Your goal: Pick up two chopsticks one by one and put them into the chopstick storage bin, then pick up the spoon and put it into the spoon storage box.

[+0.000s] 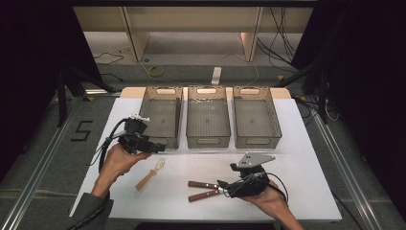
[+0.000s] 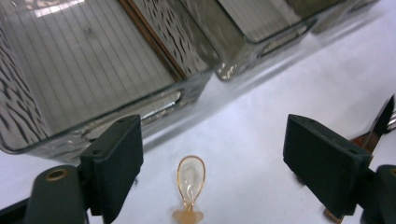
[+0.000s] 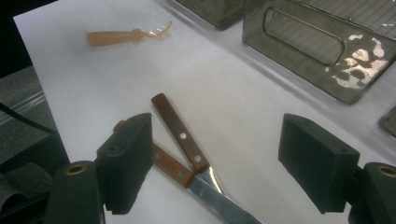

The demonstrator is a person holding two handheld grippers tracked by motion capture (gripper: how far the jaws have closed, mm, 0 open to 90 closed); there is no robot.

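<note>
High view has the left gripper (image 1: pixel 155 145), jaws spread and empty, hovering over the amber spoon (image 1: pixel 151 175) on the white table (image 1: pixel 306 163), ready to descend and pinch its handle, while the right gripper (image 1: pixel 221 186) waits spread over two knives (image 1: pixel 203 189).

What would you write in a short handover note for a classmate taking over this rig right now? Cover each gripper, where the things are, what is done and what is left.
Left gripper: open, empty, above the plastic spoon lying on the table in front of the left bin.
Right gripper: open, empty, over the two wooden-handled knives, which lie crossed on the table.
Done: one brown stick-like item already leans along the right wall of the left bin. The middle bin and right bin look empty.
Left: probably pick up the spoon and both knives and sort them into the bins.
</note>
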